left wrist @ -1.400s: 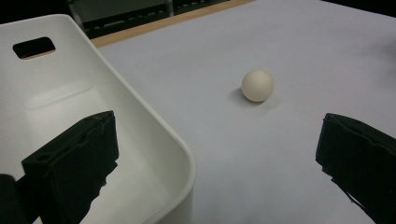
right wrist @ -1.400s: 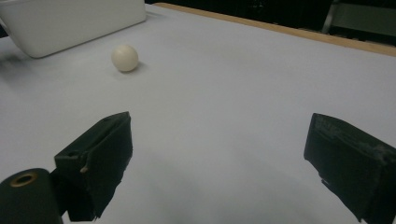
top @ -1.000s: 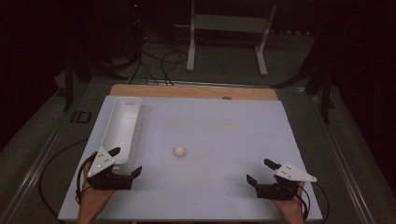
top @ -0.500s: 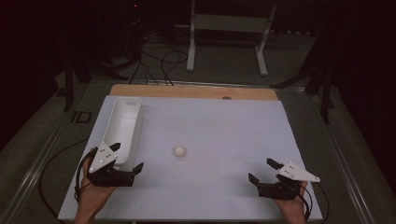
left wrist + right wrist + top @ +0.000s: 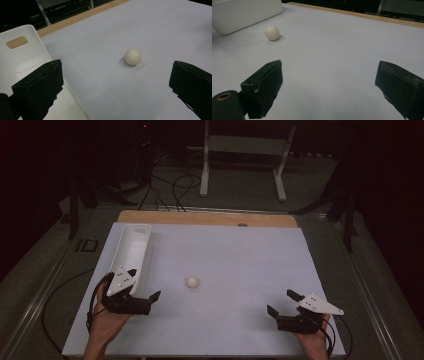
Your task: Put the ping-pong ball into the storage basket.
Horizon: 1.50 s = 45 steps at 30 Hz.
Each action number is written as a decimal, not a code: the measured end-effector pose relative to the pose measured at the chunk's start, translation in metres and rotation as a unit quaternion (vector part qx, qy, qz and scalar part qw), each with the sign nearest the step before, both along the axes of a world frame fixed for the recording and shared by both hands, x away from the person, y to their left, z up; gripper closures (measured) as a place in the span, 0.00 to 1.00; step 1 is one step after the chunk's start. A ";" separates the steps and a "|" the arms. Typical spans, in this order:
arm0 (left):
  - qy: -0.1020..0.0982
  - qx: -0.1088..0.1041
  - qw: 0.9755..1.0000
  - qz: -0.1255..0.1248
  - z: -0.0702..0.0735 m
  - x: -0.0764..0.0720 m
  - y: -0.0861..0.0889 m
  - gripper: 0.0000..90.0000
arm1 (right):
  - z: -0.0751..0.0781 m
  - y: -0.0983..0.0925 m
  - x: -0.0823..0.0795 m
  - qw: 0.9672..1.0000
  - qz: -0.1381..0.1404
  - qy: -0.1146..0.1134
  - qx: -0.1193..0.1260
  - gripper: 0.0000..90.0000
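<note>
Dim room, dark surroundings, evenly lit pale table (image 5: 240,255), soft faint shadows, blurred near jaws

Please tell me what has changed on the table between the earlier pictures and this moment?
The left gripper has shifted a little toward the person's edge of the table and turned slightly toward the ball. The right gripper has also drawn back slightly toward the person. Nothing was grasped or released: both grippers stay open. The ball and the white tray lie where they were.
</note>
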<state>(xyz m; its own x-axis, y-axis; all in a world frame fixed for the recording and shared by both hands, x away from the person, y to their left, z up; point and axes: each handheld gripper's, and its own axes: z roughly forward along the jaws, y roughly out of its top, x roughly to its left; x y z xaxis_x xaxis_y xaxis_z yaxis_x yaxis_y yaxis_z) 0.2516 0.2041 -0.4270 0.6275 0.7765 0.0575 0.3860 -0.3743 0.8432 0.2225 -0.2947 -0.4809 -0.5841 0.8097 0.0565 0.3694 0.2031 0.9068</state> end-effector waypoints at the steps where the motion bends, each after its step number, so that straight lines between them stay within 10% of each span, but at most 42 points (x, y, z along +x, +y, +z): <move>1: 0.001 0.000 1.000 -0.001 0.000 0.001 -0.001 0.00 | 0.000 0.000 0.000 1.000 0.000 0.001 0.000 0.08; 45: 0.036 0.010 0.999 -0.029 -0.006 0.030 -0.029 0.00 | -0.003 -0.003 0.001 1.000 -0.008 0.008 -0.003 0.08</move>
